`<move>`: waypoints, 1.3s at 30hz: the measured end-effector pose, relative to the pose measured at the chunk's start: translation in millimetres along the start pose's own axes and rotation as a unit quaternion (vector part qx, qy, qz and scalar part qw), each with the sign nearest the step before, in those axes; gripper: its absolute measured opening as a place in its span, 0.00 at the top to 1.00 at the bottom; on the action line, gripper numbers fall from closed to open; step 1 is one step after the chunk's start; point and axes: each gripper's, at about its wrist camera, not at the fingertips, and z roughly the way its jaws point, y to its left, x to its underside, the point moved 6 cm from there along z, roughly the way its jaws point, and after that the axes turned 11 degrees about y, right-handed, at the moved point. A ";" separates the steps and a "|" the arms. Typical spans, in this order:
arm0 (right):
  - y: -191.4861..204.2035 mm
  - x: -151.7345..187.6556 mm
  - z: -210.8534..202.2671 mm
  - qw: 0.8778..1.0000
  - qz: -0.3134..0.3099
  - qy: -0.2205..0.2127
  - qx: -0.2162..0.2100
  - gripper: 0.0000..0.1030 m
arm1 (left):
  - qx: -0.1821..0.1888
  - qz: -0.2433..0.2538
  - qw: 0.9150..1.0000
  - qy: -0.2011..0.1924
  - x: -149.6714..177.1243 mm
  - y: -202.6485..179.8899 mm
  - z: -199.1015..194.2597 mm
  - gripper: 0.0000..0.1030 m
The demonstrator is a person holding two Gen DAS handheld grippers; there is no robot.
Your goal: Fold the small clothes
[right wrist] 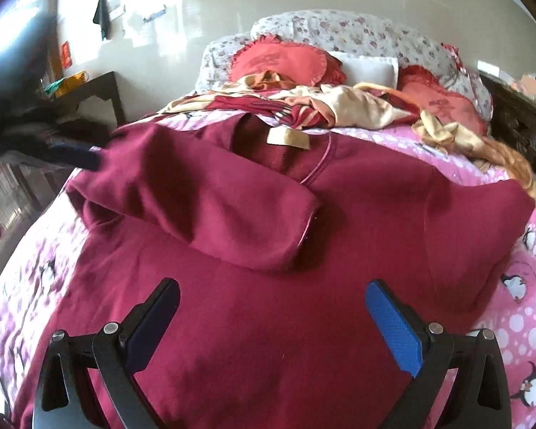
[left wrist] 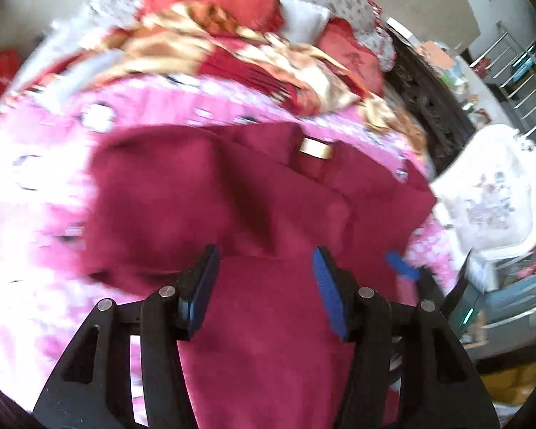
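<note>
A maroon sweatshirt (right wrist: 261, 321) lies spread on a pink penguin-print bedspread (right wrist: 518, 321), with a tan neck label (right wrist: 287, 138) showing. One sleeve (right wrist: 211, 214) is folded across its chest. My right gripper (right wrist: 271, 298) is open and empty, hovering over the lower body of the sweatshirt. My left gripper (left wrist: 266, 262) is open and empty above the same sweatshirt (left wrist: 211, 196); its view is blurred. The left gripper's blue finger (right wrist: 75, 155) shows at the sweatshirt's left edge in the right wrist view. The right gripper's blue finger (left wrist: 402, 266) shows in the left wrist view.
A crumpled red and gold blanket (right wrist: 339, 107), red heart cushions (right wrist: 282, 62) and a floral pillow (right wrist: 339, 32) lie at the head of the bed. A dark carved bed frame (right wrist: 521, 125) runs on the right. A dark side table (right wrist: 89, 89) stands at left.
</note>
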 end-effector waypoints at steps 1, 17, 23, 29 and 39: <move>-5.9 -4.5 2.7 1.000 0.014 -0.001 -0.006 0.00 | -0.030 0.001 0.999 -0.013 6.7 11.1 -7.9 0.47; -25.7 -56.4 45.2 0.994 0.083 0.028 -0.058 0.94 | -0.114 -0.077 0.990 -0.030 57.8 94.2 -12.9 0.47; -57.0 -55.8 -22.5 0.997 0.074 -0.023 -0.031 0.95 | -0.118 -0.071 0.990 -0.029 57.9 91.5 -3.9 0.47; -114.8 -51.1 -45.2 0.993 0.114 -0.026 0.030 0.95 | -0.111 -0.067 0.991 -0.014 57.6 80.0 18.8 0.47; -133.2 -50.2 -39.3 0.991 0.102 0.008 0.091 0.48 | -0.137 -0.061 0.989 0.000 45.4 69.9 61.0 0.47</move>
